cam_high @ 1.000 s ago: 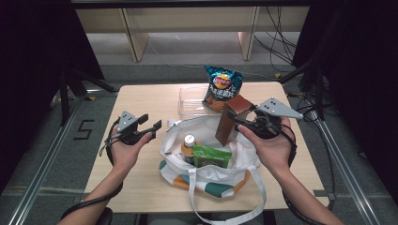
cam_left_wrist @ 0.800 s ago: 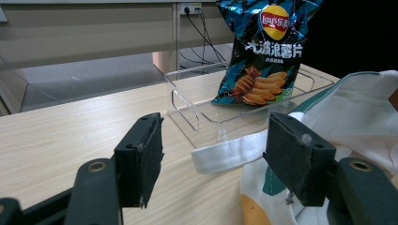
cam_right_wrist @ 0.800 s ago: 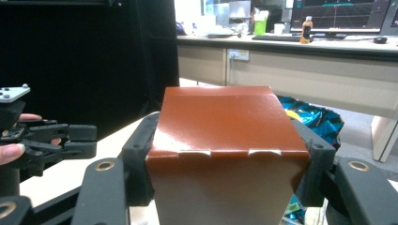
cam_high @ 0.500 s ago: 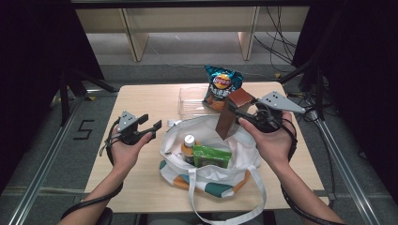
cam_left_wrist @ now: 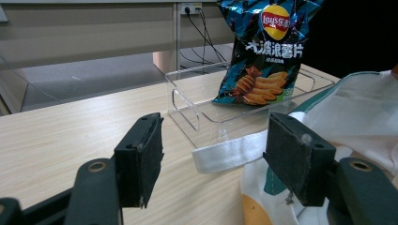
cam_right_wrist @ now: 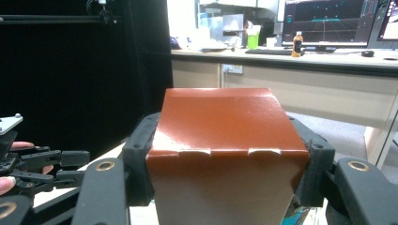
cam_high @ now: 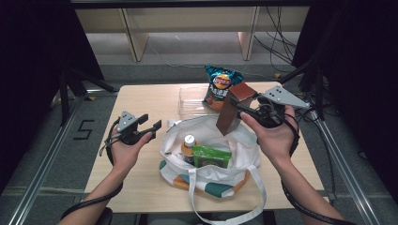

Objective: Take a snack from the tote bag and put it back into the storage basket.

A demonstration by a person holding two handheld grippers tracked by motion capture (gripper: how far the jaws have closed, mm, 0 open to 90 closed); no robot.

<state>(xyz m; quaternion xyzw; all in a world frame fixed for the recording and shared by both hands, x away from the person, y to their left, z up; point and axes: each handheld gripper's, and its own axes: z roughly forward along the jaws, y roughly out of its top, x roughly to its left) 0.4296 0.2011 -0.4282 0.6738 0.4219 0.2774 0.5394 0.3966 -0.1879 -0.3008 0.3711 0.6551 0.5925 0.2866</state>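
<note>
Above the open tote bag (cam_high: 206, 154), the right tool (cam_high: 245, 111) holds a brown box (cam_high: 233, 107), jaws spread wide & clamped on its two sides; the right gripper view has both pads pressed against the box (cam_right_wrist: 223, 154) walls, glossy top flap facing the camera. Box hangs tilted, clear of the surface (cam_high: 141, 178), over the bag's far right rim, just in front of the chip bag (cam_high: 220, 84) standing in the clear tray (cam_high: 190, 96).

Left tool (cam_high: 151, 127) hovers at the bag's left side, jaws open w/ nothing between them; in the left gripper view a white strap (cam_left_wrist: 230, 152) of the bag lies beyond the open pads, untouched.

Inside the bag: a bottle w/ white cap (cam_high: 188, 143) & a green pack (cam_high: 212, 156), side by side.

Step in hand, as judged: packing — box is being carried toward the bag mouth. Next move prob. calls for lowering the box into the free gap right of the green pack, straightening it so it slides in w/o catching the rim, then releasing. Left tool could pinch the rim or strap to keep the mouth wide. Risk: soft fabric folding under the box corner.
</note>
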